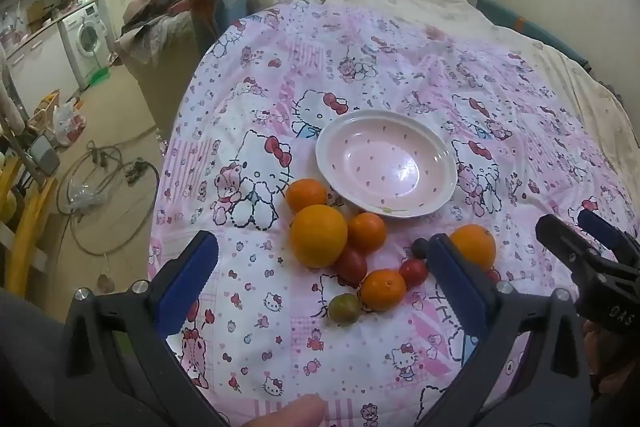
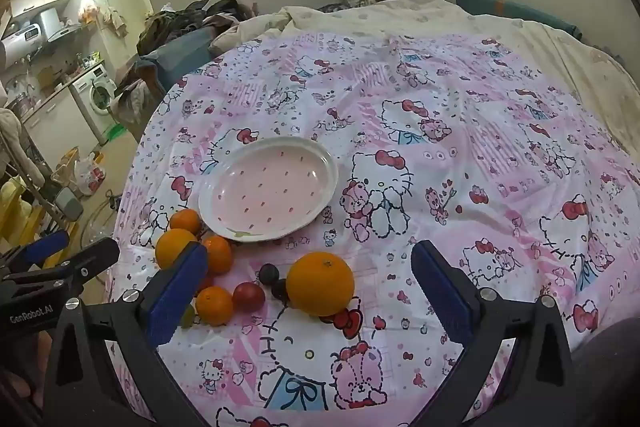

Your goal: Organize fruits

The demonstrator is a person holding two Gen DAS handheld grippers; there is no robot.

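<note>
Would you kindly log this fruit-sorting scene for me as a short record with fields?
surface: patterned pink bedsheet
plate: pink plate, empty
fruit: all loose on the sheet, none on the plate
largest fruit: big orange apart on the right; second large orange in the cluster
small items: red tomato, greenish tomato
left gripper: open, holding nothing
right gripper: open, holding nothing
</note>
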